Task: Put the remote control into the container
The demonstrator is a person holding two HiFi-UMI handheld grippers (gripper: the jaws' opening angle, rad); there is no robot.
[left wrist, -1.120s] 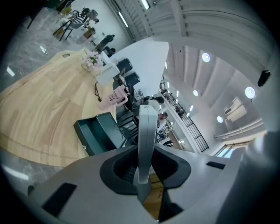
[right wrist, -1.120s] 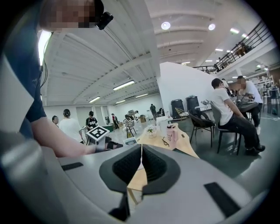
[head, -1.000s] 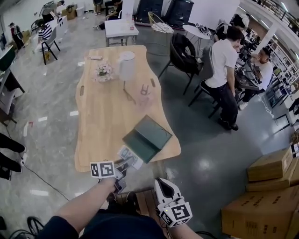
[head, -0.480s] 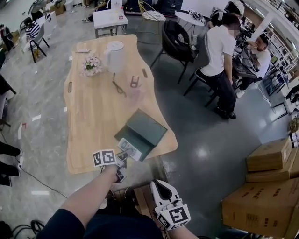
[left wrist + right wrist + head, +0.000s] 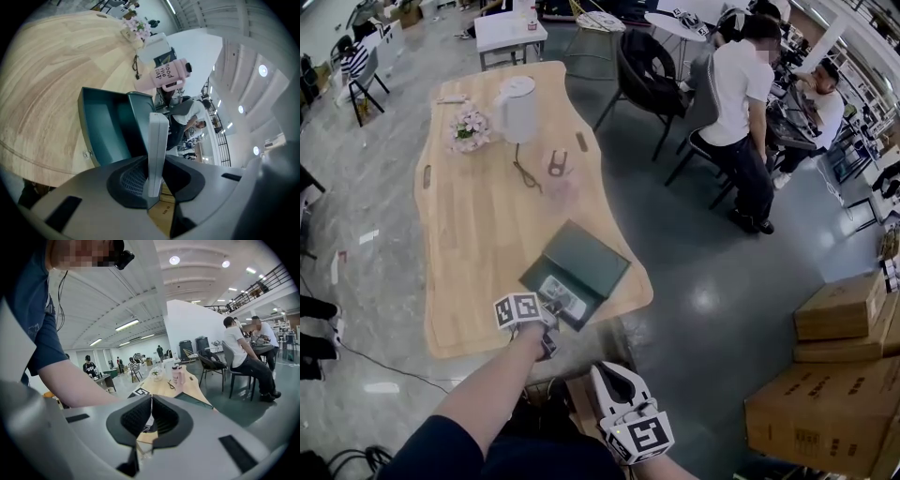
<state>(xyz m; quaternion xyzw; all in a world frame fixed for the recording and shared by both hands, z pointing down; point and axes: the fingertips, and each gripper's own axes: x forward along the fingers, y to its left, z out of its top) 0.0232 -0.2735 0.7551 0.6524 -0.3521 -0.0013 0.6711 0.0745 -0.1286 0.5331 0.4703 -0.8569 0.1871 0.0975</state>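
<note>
Pinching the remote control (image 5: 158, 140) is the left gripper (image 5: 153, 185); the right gripper's (image 5: 151, 417) fingers (image 5: 135, 420) meet.

Bright, even overhead light covers the wooden table (image 5: 478, 253), with soft glare on the glossy floor (image 5: 705, 286) right of it. Both gripper views bulge fisheye-style with black corners. Ceiling lamps (image 5: 174, 260) above the table blow out white.

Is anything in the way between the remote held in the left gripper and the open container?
Nothing visible does. The left gripper holds the remote control edge-on right before the open container, whose visible inside is bare.
</note>
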